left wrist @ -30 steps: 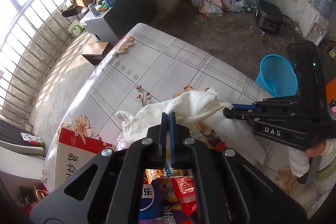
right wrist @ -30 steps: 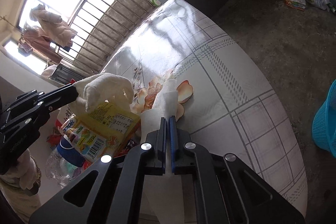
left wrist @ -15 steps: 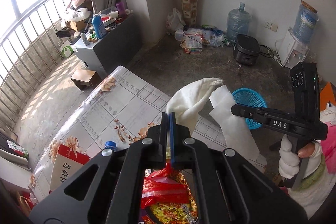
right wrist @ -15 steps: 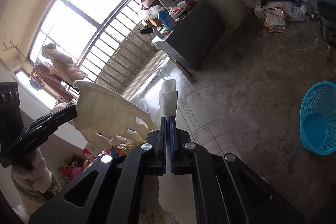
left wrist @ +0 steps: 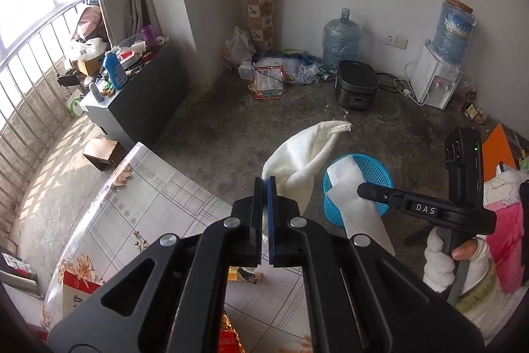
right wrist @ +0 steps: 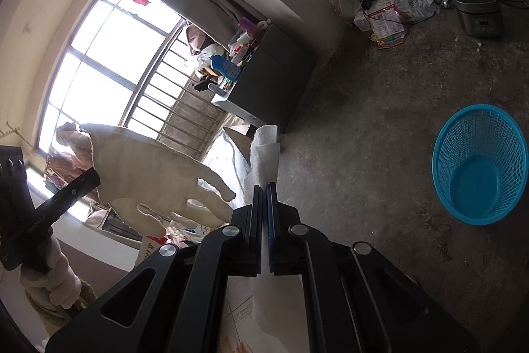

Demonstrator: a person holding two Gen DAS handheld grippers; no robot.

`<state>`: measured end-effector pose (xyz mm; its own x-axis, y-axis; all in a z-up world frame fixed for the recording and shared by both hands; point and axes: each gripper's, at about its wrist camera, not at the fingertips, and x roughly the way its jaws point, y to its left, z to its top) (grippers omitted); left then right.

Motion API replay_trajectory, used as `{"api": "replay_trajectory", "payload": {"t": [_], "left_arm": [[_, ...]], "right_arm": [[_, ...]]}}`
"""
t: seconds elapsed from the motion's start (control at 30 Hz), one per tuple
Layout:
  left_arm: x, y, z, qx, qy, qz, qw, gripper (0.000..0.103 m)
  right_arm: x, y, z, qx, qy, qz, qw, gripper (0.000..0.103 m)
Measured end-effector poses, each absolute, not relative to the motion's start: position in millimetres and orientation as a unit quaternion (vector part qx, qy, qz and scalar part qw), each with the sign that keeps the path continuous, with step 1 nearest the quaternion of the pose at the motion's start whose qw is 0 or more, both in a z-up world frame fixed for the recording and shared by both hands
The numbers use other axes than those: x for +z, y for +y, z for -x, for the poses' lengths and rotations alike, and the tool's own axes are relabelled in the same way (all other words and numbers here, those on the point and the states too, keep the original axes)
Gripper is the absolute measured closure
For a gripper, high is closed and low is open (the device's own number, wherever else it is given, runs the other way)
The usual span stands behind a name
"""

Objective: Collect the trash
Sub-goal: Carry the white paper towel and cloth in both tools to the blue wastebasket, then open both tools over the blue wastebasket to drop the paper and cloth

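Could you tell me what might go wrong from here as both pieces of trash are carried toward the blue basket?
1. The left gripper pinches the white glove only at one edge, so it may slip out and land on the floor short of the blue basket.
2. The paper towel in the right gripper hangs long and loose; it could drape over the basket rim instead of falling inside.

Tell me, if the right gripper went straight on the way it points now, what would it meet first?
Probably nothing close. The right gripper, shut on the paper towel, points past the table edge toward the dark cabinet. That cabinet looks like the first solid thing, but depth is unclear.
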<state>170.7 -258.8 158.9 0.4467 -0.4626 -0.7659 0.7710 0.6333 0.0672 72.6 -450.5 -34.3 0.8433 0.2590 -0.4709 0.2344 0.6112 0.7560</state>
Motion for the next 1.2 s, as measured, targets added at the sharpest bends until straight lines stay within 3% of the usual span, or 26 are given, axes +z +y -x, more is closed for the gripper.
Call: {"api": "replay_trajectory", "payload": {"t": [0.33,0.57,1.1,1.13,1.2], "left_arm": [[153.8,-289.2,-183.0,-0.390,0.380,-0.191,0.817,0.102],[133.6,-354.3,-175.8,-0.433,0.388,-0.199,0.789,0.102],[-38.3,-557.8,-184.9,-0.469,0.509,-0.240,0.681,0.102],[-49.7,-567.8,-183.5,-0.472,0.518,-0.241,0.671,0.097],[-69.2,-580.0,-182.3,-0.468,0.534,-0.240,0.662,0.083]], "right_arm": [[-45.8,-477.7,-59.3,-0.032,0.262,-0.451,0.852,0.100],[-59.2,-531.2,-21.7,-0.119,0.232,-0.466,0.845,0.100],[-158.7,-664.9,-18.2,-0.278,0.251,-0.485,0.790,0.098],[-169.0,-671.4,-21.4,-0.283,0.260,-0.488,0.784,0.096],[-191.2,-683.1,-25.5,-0.296,0.280,-0.493,0.769,0.073]]}}
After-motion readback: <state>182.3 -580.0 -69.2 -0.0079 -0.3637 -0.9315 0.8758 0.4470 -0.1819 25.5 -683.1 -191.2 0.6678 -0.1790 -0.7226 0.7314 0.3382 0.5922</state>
